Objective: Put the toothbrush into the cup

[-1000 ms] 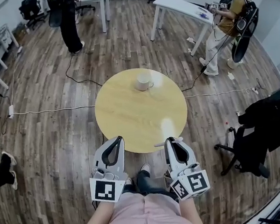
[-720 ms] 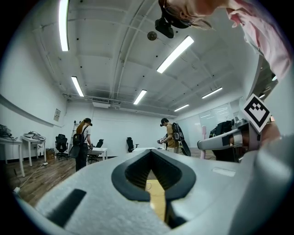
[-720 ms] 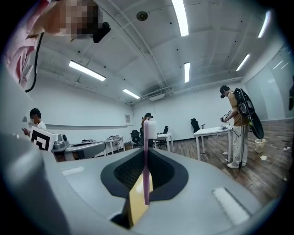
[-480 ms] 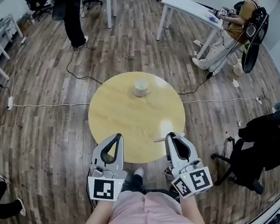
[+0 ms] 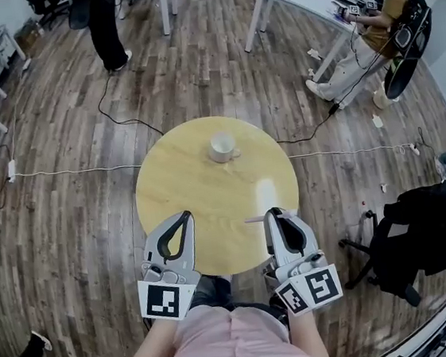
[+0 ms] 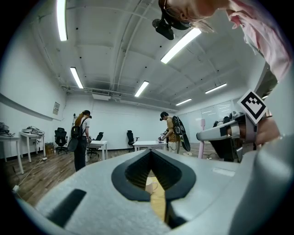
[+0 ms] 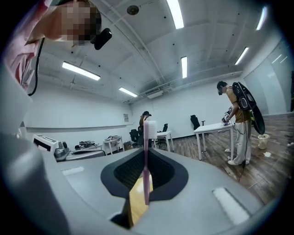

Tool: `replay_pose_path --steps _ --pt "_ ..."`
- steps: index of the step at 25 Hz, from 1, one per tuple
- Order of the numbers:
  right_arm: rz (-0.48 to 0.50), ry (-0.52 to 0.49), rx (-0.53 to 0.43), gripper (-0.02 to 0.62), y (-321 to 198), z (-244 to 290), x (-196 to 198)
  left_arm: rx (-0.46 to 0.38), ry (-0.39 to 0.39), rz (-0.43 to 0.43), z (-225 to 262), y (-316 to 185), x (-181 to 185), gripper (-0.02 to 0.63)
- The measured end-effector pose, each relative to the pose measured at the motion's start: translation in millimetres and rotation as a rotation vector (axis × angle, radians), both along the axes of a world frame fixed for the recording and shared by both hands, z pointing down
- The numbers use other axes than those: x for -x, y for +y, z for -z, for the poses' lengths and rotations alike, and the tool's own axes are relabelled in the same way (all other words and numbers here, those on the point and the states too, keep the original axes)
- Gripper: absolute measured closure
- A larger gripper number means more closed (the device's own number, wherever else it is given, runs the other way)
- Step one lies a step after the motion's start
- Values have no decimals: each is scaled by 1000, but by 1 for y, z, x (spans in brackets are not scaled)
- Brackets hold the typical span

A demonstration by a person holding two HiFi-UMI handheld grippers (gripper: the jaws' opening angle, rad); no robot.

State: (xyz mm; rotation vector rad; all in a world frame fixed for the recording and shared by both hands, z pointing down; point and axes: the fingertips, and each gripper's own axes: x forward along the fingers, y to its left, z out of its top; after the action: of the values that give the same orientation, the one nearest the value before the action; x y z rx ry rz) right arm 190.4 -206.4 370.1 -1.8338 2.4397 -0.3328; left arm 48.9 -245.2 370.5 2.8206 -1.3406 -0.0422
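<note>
A white cup [image 5: 222, 146] stands upright on the far half of the round wooden table [image 5: 184, 186]. My right gripper [image 5: 278, 214] is shut on a pink toothbrush [image 5: 257, 220], which pokes out to the left over the table's near part. In the right gripper view the toothbrush [image 7: 146, 165] stands upright between the jaws, white head up. My left gripper [image 5: 185, 216] hovers over the near left of the table, shut with nothing in it. Both grippers are well short of the cup.
A black office chair [image 5: 417, 231] with dark clothing over it stands right of the table. Cables [image 5: 70, 172] cross the wooden floor behind. A person [image 5: 101, 23] stands at the back left, another [image 5: 381, 23] by a white table [image 5: 299, 1] at the back right.
Both grippers have moved forward from the table's near edge to over its near part, the toothbrush still held. The cup has not moved on the table.
</note>
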Motion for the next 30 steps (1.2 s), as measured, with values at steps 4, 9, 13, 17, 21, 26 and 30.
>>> replay_pose_path --steps 4,9,13,17,21,26,30 --pt "-6 0 -11 565 -38 2 0 8 0 -22 -4 -35 -4 609" --pt "-13 16 -16 565 -88 -2 4 36 0 -57 -16 -76 -7 609" --pt "-16 17 -14 565 -132 -16 1 61 5 -66 -25 -109 -13 609" --pt "0 8 -4 565 -168 -41 -7 92 -2 -57 -40 -123 -20 609" --pt "61 27 -2 565 -203 -68 -10 141 -19 -34 -60 -134 -23 609" --pt "107 46 56 565 -249 -113 -20 191 -41 -3 -86 -153 -35 609" --pt "139 63 106 565 -273 -147 -15 219 -41 23 -108 -174 -41 609"
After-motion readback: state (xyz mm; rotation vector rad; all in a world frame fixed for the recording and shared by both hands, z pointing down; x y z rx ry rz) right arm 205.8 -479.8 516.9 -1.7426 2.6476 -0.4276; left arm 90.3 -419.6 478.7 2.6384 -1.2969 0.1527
